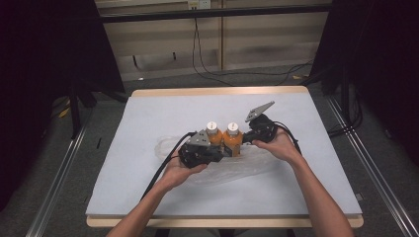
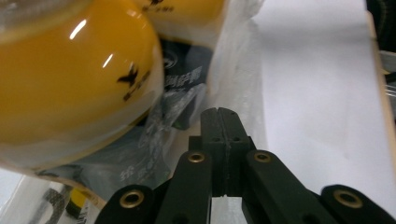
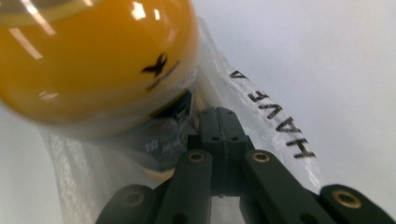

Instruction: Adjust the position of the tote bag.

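Observation:
Two orange bottles with white caps, one (image 1: pixel 213 136) beside the other (image 1: pixel 232 138), stand mid-table inside a clear plastic bag (image 1: pixel 247 165). My left gripper (image 1: pixel 221 148) reaches in at the left bottle's base. My right gripper (image 1: pixel 243 140) comes in from the right at the other bottle. In the left gripper view the jaws (image 2: pixel 222 114) are pressed together on the bag film (image 2: pixel 238 70), with an orange bottle (image 2: pixel 70 79) close at the left. The right gripper (image 3: pixel 218 112) is likewise shut on film printed "HAVE A" (image 3: pixel 271 112), below a bottle (image 3: pixel 93 60).
A pale blue mat (image 1: pixel 173 108) covers the wooden table (image 1: pixel 217 92). Dark stands (image 1: pixel 74 108) flank the table on both sides, and black cables (image 1: pixel 207 69) trail over the floor behind it.

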`<move>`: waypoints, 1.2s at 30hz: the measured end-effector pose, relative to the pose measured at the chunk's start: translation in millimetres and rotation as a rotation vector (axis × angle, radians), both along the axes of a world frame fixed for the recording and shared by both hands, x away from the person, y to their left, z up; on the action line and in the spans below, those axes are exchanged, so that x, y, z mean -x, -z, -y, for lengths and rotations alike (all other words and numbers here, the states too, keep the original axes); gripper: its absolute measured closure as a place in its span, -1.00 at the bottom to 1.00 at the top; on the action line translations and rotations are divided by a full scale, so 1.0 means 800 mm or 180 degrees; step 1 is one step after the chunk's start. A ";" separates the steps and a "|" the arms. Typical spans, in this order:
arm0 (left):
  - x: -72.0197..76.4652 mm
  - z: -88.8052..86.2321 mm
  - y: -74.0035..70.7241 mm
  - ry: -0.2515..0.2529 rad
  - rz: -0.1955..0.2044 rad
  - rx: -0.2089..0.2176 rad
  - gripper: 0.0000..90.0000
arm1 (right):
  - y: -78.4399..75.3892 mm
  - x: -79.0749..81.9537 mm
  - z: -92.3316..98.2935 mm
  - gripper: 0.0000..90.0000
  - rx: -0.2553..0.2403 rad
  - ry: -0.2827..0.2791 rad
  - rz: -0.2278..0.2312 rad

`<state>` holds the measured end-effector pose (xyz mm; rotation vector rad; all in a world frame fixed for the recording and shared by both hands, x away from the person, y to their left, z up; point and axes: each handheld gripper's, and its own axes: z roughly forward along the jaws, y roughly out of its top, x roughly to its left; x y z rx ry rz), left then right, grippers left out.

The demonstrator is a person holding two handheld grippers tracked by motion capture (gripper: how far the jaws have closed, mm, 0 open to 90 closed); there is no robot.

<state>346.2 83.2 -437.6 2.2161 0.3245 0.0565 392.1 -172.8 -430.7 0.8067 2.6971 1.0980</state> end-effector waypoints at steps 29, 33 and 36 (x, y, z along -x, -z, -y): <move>0.010 0.010 0.052 0.0070 0.0150 -0.0478 1.00 | 0.053 -0.035 -0.025 1.00 0.0053 0.0172 -0.0364; 0.011 0.010 0.052 0.0072 0.0116 -0.0452 1.00 | 0.057 -0.038 -0.026 1.00 0.0020 0.0232 -0.0387; 0.013 0.010 0.052 0.0129 0.0064 -0.0456 1.00 | 0.057 -0.039 -0.027 1.00 0.0061 0.0227 -0.0368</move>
